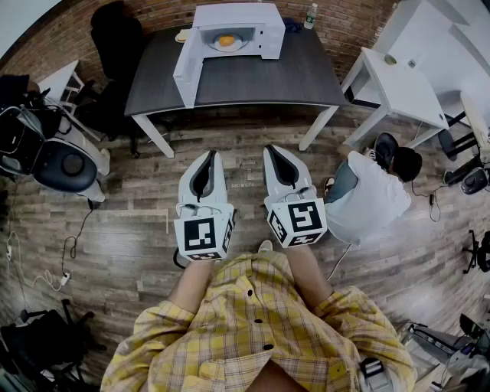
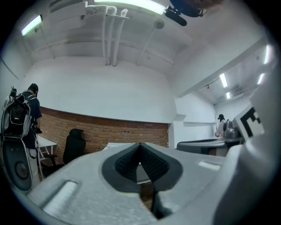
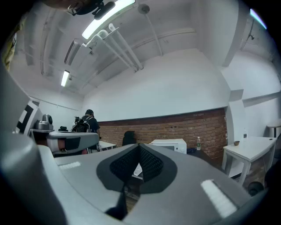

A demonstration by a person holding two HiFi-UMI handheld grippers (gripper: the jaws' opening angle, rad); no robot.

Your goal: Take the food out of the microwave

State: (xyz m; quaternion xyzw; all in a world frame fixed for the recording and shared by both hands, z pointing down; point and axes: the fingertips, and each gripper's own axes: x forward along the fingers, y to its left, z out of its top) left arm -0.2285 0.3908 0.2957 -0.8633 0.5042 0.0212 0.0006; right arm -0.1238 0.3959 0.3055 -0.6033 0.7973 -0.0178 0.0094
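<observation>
The white microwave (image 1: 237,31) stands at the back of a dark table (image 1: 306,76), its door (image 1: 187,69) swung open to the left. Inside it a plate with orange food (image 1: 227,41) lies on the turntable. My left gripper (image 1: 207,159) and right gripper (image 1: 274,153) hang side by side over the wooden floor, well short of the table, both pointing towards it. Each is shut, with nothing between the pads. In the left gripper view the jaws (image 2: 140,146) meet at the tip. The right gripper (image 3: 139,146) looks past its closed tips at the microwave (image 3: 169,144).
A person in a white shirt (image 1: 371,197) crouches on the floor just right of my right gripper. A white desk (image 1: 406,84) stands at the right, a black office chair (image 1: 115,38) behind the table's left end, and a bottle (image 1: 310,15) beside the microwave. Equipment and cables (image 1: 57,164) crowd the left.
</observation>
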